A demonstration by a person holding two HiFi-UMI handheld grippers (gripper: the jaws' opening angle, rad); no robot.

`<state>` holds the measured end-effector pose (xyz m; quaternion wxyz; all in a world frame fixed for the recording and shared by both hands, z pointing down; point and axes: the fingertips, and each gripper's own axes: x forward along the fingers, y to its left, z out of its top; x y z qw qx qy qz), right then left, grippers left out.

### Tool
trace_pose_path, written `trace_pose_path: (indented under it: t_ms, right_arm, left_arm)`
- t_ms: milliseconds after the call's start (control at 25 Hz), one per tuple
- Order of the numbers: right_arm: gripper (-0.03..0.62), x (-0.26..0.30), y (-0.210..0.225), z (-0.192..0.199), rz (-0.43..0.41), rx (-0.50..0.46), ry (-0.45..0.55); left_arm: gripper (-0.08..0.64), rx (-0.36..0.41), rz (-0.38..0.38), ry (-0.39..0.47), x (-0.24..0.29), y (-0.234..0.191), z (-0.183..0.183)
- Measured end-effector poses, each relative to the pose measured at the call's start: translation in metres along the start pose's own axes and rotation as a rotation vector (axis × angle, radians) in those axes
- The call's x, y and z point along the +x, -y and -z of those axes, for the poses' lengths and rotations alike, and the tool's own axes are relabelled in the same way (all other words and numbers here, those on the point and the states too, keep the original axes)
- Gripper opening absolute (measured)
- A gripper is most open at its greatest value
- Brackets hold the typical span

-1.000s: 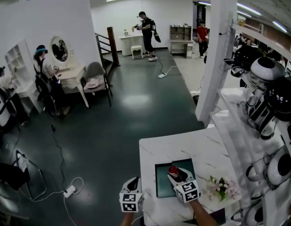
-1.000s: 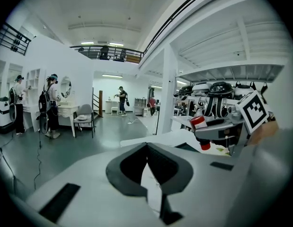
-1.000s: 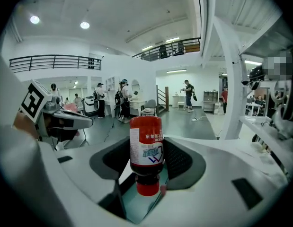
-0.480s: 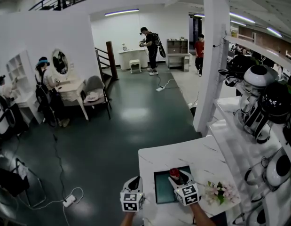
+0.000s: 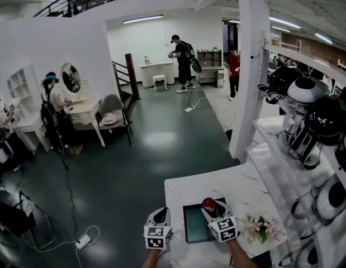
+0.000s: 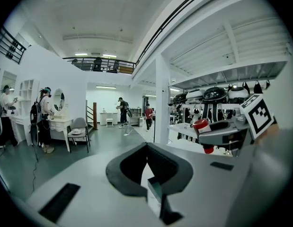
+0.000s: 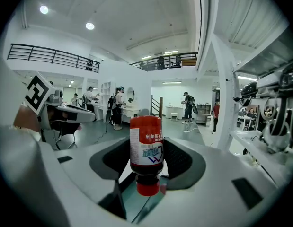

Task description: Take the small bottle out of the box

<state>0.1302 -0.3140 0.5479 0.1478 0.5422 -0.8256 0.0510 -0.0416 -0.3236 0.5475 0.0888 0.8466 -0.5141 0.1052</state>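
A small red bottle (image 7: 146, 148) with a white label hangs upside down, cap pointing down, and my right gripper (image 7: 147, 164) is shut on it. In the head view the bottle (image 5: 208, 203) sits over the far edge of the teal box (image 5: 194, 228), held there by the right gripper (image 5: 213, 207). The box's teal floor (image 7: 137, 203) shows below the cap. My left gripper (image 5: 160, 213) hovers just left of the box with nothing between its open jaws. From the left gripper view (image 6: 148, 174) the bottle (image 6: 201, 126) appears to the right.
The box lies on a white marble table (image 5: 217, 184). A bunch of pale flowers (image 5: 263, 225) lies right of the box. White and black robot heads (image 5: 309, 96) fill shelves at the right, behind a white pillar (image 5: 248, 66). People stand far off on the dark floor.
The right gripper has lifted the bottle a little higher relative to the box. The left gripper has stayed beside the box.
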Motion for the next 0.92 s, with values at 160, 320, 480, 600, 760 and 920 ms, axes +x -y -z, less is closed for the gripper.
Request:
trace_pose_path:
  t_ms: [160, 320, 480, 600, 760, 920]
  right_arm:
    - [0.233, 0.001, 0.0038, -0.0019, 0.008, -0.003, 0.007]
    - [0.232, 0.0001, 0.0056, -0.0046, 0.011, -0.011, 0.011]
    - [0.233, 0.0008, 0.007, -0.0076, 0.014, -0.015, 0.023]
    - [0.232, 0.0003, 0.0076, -0.0094, 0.017, -0.019, 0.022]
    - [0.232, 0.0002, 0.0051, -0.0061, 0.007, -0.02, 0.003]
    - [0.232, 0.0013, 0.0021, -0.0067, 0.003, -0.023, -0.004]
  left_arm:
    - [0.018, 0.01, 0.005, 0.0, 0.0034, 0.001, -0.0019]
    - [0.018, 0.012, -0.002, -0.007, 0.0049, -0.0007, 0.0001]
    - [0.018, 0.008, -0.013, -0.007, 0.005, -0.0052, 0.0036]
    - [0.018, 0.007, -0.015, -0.009, 0.0047, -0.0062, 0.0052]
    - [0.018, 0.005, -0.011, -0.01, 0.0038, -0.0039, 0.0022]
    - [0.018, 0.004, -0.008, -0.01, 0.0034, -0.0039, -0.0004]
